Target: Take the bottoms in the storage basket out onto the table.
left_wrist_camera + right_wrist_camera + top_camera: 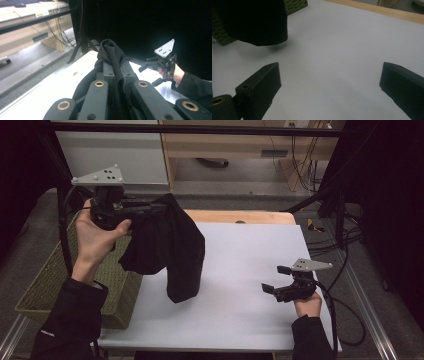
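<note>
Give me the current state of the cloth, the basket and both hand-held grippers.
Black cloth: lifted, hanging bunched, lower end just above the white table.
Left hand-held gripper: shut on the black cloth, raised beside the basket.
Right hand-held gripper: open, nothing between its jaws, low over the table.
Woven basket: upright at the table's left edge; contents hidden.
</note>
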A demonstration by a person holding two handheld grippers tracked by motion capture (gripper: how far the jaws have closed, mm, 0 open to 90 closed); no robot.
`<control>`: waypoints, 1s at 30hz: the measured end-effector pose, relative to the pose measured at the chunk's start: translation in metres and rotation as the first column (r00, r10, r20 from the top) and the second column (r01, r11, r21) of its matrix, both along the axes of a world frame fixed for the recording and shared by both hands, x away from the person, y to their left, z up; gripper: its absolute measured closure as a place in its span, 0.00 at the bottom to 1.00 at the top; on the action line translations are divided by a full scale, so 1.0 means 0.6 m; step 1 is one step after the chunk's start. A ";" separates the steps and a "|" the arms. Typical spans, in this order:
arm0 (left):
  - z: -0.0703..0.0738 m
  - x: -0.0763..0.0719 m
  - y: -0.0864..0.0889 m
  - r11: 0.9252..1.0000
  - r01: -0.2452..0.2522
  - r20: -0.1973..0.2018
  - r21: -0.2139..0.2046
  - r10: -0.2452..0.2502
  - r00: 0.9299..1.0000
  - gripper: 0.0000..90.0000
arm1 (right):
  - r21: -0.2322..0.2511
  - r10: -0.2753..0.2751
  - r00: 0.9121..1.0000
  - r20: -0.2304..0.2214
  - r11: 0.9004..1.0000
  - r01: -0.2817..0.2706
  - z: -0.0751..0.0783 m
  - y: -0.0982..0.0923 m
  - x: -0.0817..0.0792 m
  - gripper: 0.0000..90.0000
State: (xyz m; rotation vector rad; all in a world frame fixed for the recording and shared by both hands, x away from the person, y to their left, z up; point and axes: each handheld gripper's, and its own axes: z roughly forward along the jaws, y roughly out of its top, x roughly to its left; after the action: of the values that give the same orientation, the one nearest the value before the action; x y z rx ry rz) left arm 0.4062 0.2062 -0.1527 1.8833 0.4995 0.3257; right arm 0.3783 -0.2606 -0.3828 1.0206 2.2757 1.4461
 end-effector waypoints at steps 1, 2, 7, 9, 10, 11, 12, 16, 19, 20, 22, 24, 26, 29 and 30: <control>-0.006 0.002 -0.002 1.000 -0.002 -0.007 0.003 0.002 1.000 0.95 | 0.000 0.001 1.000 0.000 1.000 -0.001 0.000 0.000 0.000 0.05; -0.011 0.004 -0.004 1.000 -0.003 -0.011 0.009 0.003 1.000 0.95 | 0.000 0.001 1.000 0.000 1.000 -0.001 0.000 0.000 0.000 0.04; -0.039 0.012 -0.010 1.000 -0.003 -0.039 0.025 0.004 0.999 0.95 | 0.001 -0.001 1.000 -0.001 1.000 0.001 0.000 0.000 0.000 0.05; -0.050 0.013 -0.012 1.000 -0.005 -0.050 0.031 0.006 0.999 0.95 | -0.002 0.001 1.000 0.000 1.000 -0.001 0.000 0.000 0.000 0.05; -0.055 0.014 -0.012 0.999 -0.005 -0.056 0.033 0.007 0.998 0.95 | -0.002 0.000 1.000 -0.001 1.000 0.000 0.000 0.001 0.000 0.05; -0.060 0.015 -0.013 0.999 -0.005 -0.060 0.038 0.007 0.998 0.95 | -0.003 0.000 1.000 -0.003 1.000 0.000 -0.001 0.001 0.000 0.05; -0.066 0.016 -0.014 0.999 -0.004 -0.067 0.041 0.007 0.998 0.95 | -0.003 -0.001 1.000 -0.004 1.000 0.001 -0.001 0.001 0.000 0.04; -0.083 0.018 -0.019 0.998 0.003 -0.084 0.055 0.002 0.996 0.95 | -0.004 0.001 1.000 -0.003 1.000 -0.001 -0.001 0.001 0.001 0.05; -0.094 0.019 -0.024 0.998 0.012 -0.099 0.061 -0.006 0.995 0.95 | -0.003 0.000 1.000 -0.001 1.000 0.000 -0.001 0.001 0.000 0.05; -0.098 0.018 -0.027 0.997 0.009 -0.097 0.070 -0.002 0.995 0.95 | -0.001 -0.001 1.000 -0.004 1.000 0.001 -0.001 0.001 0.000 0.05; -0.105 0.018 -0.031 0.997 0.017 -0.106 0.069 -0.010 0.994 0.95 | -0.003 0.000 1.000 -0.002 1.000 0.000 -0.001 0.001 0.000 0.05; -0.110 0.017 -0.035 0.997 0.022 -0.109 0.067 -0.015 0.994 0.95 | -0.002 -0.001 1.000 -0.005 1.000 0.001 -0.001 0.001 0.000 0.05; -0.116 0.017 -0.039 0.997 0.030 -0.115 0.068 -0.022 0.993 0.95 | -0.003 0.000 1.000 -0.002 1.000 0.000 -0.001 0.001 0.000 0.05; -0.123 0.016 -0.045 0.996 0.034 -0.120 0.080 -0.024 0.992 0.95 | -0.004 0.001 1.000 -0.001 1.000 -0.001 -0.001 0.001 0.000 0.05; -0.127 0.016 -0.048 0.996 0.037 -0.124 0.083 -0.027 0.992 0.95 | -0.004 0.001 1.000 -0.001 1.000 -0.002 -0.001 0.001 0.000 0.05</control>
State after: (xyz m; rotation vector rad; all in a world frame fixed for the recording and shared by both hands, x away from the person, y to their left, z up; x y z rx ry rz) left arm 0.4161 0.1776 -0.2287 2.0010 0.5449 0.2134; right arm 0.3786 -0.2597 -0.3836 1.0192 2.2801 1.4407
